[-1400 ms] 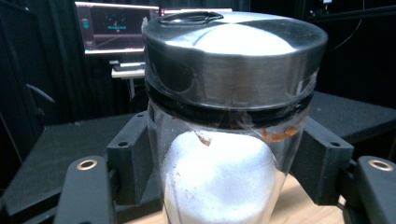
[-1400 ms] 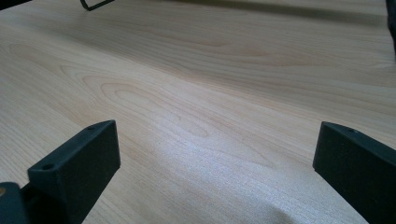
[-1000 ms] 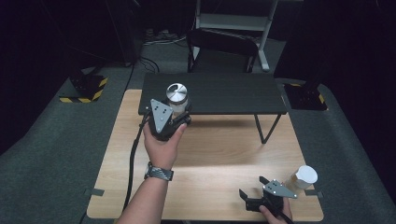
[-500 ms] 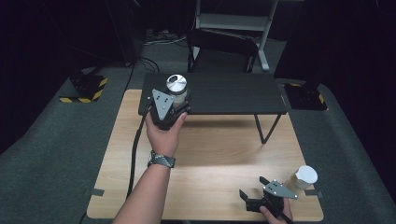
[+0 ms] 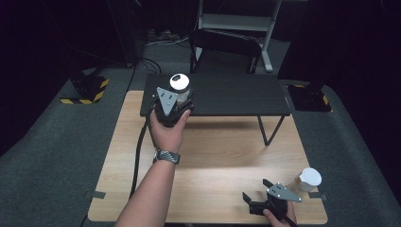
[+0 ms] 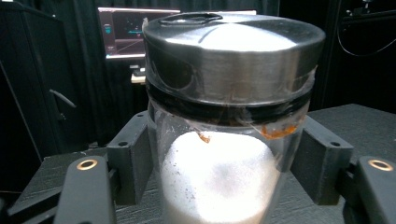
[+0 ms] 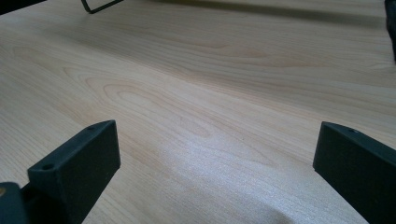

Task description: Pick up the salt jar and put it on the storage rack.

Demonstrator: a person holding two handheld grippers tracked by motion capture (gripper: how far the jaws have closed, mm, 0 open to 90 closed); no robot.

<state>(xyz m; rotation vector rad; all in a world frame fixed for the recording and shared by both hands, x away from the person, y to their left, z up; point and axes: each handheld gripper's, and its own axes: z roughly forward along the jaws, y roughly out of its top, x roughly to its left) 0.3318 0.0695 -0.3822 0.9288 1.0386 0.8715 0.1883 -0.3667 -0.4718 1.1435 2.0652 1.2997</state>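
The left tongs (image 5: 176,101) pinch a jar (image 5: 179,85) with a shiny metal lid and white powder inside. In the left gripper view the two black jaws press on the jar's (image 6: 231,116) glass sides. The jar is at the left end of the black shelf (image 5: 236,94), which stands along the far edge of the wooden worktop (image 5: 213,156). I cannot tell if its bottom rests on the shelf or hangs just above it.

So the jar has been picked up and brought to the shelf. What is left, I think, is to set it down and let go.

The right tongs (image 5: 257,198) are spread wide and hold nothing. They wait near the near right corner of the worktop, beside a small white cup (image 5: 308,179).
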